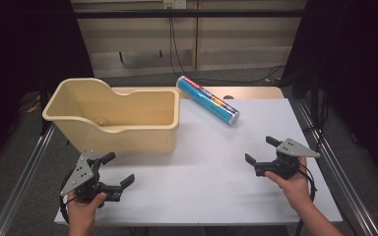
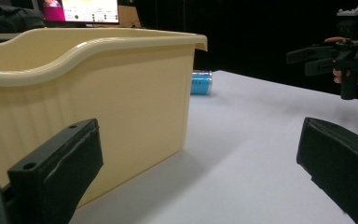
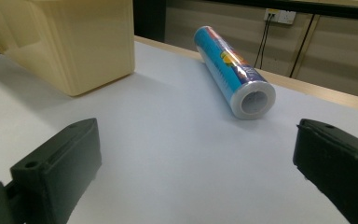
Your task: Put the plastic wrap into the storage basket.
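White tabletop [image 1: 211, 172] with a strip of bare wood along its far edge, dark curtains to either side and a beige panelled wall behind, from which black cables hang to the floor. At far left of the high view, my left hand [image 1: 84, 204] holds my left gripper [image 1: 117, 169] low over the near-left corner of the table; its jaws are spread wide with nothing between them. In the left gripper view the two black jaws frame the near wall of the cream plastic tub [image 2: 98, 107], which stands just beyond them on the left half of the table, upright, its rim stepped higher at one end. The high view looks down into the tub [image 1: 118, 132], and the part of its floor that can be seen is bare. Right of the tub and well behind it, a cylindrical roll [image 1: 207, 100] with a blue printed wrapper lies on its side near the far edge, angled toward the right; the right gripper view looks at its hollow end [image 3: 254, 100]. At right, my right hand [image 1: 295, 184] holds my right gripper [image 1: 261, 150] over the near-right part of the table, jaws likewise parted and empty, well apart from the roll.
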`<state>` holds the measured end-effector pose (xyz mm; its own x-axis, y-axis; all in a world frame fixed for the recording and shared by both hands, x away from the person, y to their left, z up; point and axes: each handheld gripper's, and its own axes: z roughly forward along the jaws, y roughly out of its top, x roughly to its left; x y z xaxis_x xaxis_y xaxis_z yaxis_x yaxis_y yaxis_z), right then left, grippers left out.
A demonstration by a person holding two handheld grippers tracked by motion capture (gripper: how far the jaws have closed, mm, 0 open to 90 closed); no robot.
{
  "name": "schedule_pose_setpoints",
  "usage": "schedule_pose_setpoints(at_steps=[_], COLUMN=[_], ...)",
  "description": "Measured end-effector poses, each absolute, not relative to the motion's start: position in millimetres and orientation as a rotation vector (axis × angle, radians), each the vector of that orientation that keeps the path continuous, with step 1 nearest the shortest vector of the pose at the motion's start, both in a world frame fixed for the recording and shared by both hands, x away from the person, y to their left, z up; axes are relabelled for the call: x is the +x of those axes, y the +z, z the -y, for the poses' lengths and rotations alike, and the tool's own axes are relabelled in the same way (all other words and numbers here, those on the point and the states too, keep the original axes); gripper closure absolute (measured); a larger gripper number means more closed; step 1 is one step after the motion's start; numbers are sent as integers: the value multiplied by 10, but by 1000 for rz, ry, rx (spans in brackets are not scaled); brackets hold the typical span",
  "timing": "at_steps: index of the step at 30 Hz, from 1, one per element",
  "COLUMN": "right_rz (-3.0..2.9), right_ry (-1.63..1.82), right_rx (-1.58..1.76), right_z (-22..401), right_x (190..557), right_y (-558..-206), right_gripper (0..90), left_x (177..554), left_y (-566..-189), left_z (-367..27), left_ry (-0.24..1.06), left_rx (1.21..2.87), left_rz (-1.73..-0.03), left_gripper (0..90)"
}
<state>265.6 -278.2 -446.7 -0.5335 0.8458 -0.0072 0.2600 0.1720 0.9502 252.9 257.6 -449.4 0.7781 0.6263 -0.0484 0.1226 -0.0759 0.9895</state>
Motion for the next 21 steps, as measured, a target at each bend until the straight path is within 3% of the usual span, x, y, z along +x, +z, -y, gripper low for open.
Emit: schedule_pose_setpoints(at_steps=[21], right_rz=[-1946], right_ry=[1296], right_rx=[1101], right_z=[2484], right_x=[3364], right_y=[-4310], right_gripper=[4], left_x=[2542], left_y=[-4508], left_z=[-2551], left_ry=[444], left_rx=[1632], left_rz=[-602], left_gripper=[0])
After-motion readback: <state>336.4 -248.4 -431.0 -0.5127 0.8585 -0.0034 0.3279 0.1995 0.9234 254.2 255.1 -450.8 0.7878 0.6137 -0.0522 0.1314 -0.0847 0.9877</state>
